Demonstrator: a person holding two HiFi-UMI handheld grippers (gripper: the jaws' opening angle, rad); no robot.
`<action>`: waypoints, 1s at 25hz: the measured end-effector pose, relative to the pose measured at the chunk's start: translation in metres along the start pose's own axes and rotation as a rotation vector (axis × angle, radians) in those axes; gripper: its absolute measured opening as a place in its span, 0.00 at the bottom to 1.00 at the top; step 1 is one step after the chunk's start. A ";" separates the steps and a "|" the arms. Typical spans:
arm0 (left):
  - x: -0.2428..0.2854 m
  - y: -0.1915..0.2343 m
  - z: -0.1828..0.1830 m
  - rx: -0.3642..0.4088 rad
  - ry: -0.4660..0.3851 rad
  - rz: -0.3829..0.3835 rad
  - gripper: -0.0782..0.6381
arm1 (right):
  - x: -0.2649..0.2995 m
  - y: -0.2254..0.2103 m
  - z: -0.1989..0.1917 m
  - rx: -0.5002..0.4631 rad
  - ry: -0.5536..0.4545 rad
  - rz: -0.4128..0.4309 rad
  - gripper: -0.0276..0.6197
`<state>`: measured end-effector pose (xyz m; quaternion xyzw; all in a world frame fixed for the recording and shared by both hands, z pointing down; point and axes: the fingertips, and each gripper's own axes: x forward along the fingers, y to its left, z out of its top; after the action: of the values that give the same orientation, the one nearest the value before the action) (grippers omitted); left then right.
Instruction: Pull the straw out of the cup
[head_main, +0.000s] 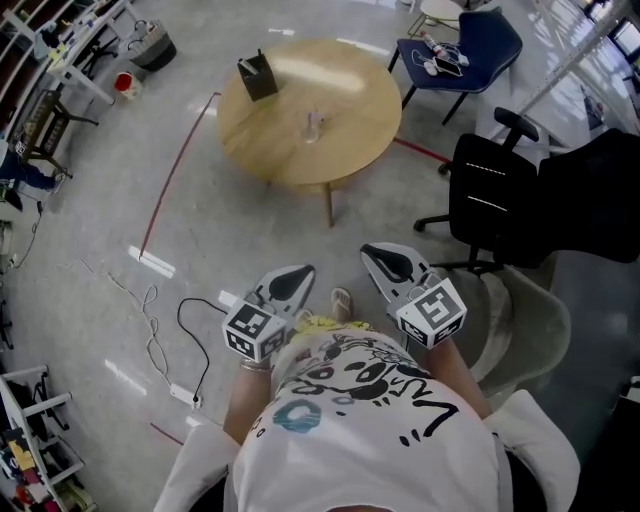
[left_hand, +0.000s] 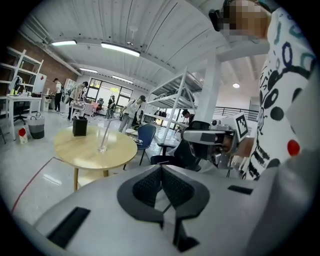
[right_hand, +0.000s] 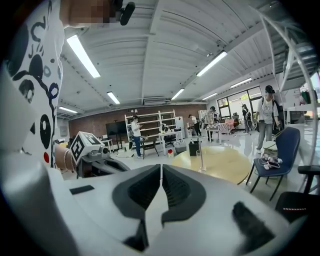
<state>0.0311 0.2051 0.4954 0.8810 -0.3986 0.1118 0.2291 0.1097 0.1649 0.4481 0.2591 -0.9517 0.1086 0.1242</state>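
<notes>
Left gripper (head_main: 287, 284) and right gripper (head_main: 391, 264) sit clenched, empty, well away from the cup (head_main: 313, 128) and straw (left_hand: 107, 130) on the tabletop (head_main: 350, 95).

Before us a table (head_main: 350, 110), cup (head_main: 313, 128) with straw (left_hand: 107, 133) near its centre, box (head_main: 258, 76) at its far left edge, office chair (head_main: 490, 200) right, another chair (head_main: 478, 40) behind.

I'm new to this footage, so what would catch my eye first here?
The left hand-held gripper and right hand-held gripper are held shut and empty near the person's chest, low in the head view. Farther off stands a round wooden table with a clear cup holding a straw near its middle and a black box at its far edge.
</notes>
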 end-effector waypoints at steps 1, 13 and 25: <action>0.000 0.001 0.000 -0.001 0.003 0.003 0.13 | 0.001 -0.001 0.001 0.004 -0.004 0.003 0.09; 0.008 0.036 0.017 0.010 0.012 0.017 0.13 | 0.029 -0.023 0.011 0.013 -0.013 -0.004 0.09; 0.022 0.076 0.046 0.025 0.000 -0.038 0.13 | 0.068 -0.042 0.030 0.018 -0.011 -0.054 0.09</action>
<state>-0.0114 0.1242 0.4880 0.8912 -0.3804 0.1127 0.2201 0.0693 0.0897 0.4454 0.2865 -0.9439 0.1122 0.1195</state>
